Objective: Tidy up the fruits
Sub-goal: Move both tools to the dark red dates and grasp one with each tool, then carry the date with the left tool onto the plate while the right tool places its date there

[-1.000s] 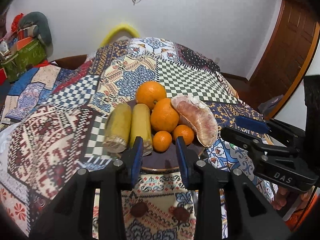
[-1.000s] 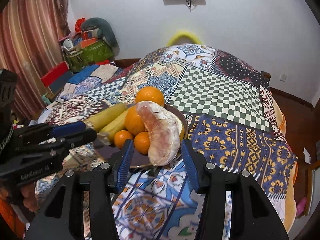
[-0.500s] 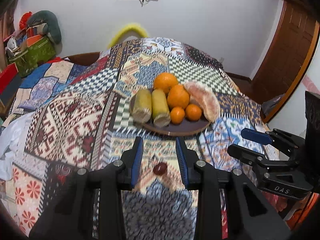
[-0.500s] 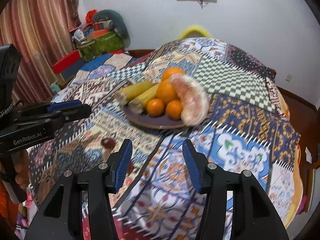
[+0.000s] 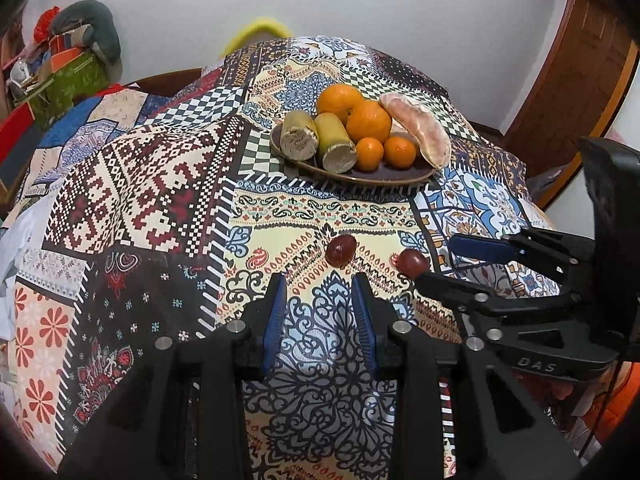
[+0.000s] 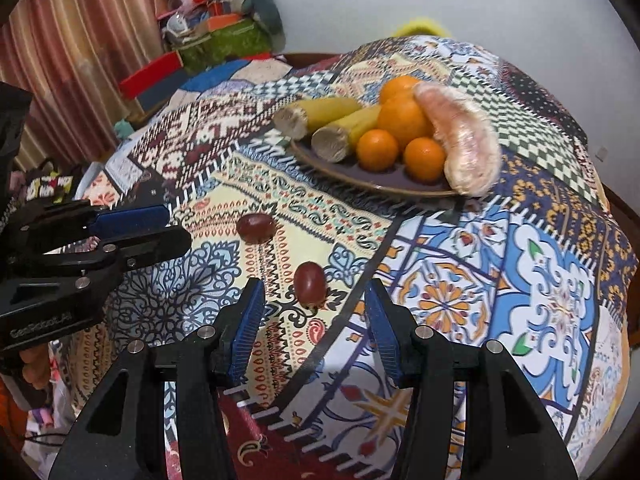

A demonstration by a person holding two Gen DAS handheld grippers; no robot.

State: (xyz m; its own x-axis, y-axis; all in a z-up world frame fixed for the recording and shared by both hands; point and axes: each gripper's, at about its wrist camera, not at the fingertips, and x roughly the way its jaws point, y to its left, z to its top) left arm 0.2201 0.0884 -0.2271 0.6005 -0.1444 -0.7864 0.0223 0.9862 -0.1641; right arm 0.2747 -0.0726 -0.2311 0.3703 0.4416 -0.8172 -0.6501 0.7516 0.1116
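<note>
A dark oval plate (image 5: 384,176) (image 6: 384,186) on the patchwork cloth holds several oranges (image 5: 368,122), two yellow cut stalk pieces (image 5: 334,142) and a peeled pomelo segment (image 5: 420,132). Two dark red fruits lie loose on the cloth in front of it. One red fruit (image 5: 341,250) (image 6: 256,227) sits just beyond my left gripper (image 5: 318,284) (image 6: 176,226), which is open and empty. The other red fruit (image 5: 413,263) (image 6: 309,280) lies at the tips of my right gripper (image 6: 313,286) (image 5: 438,262), between the open fingers, untouched by the pads.
The cloth (image 5: 132,208) drapes over a rounded surface that drops off at the near and right sides. Boxes and bags (image 6: 216,36) are piled at the back left by a curtain (image 6: 80,48). A wooden door (image 5: 576,92) stands at the right. A hand (image 6: 32,364) holds the left gripper.
Both grippers have drawn back from the plate and sunk toward the near cloth. The plate now looks farther off, and the two red fruits have come up to the fingertips.
</note>
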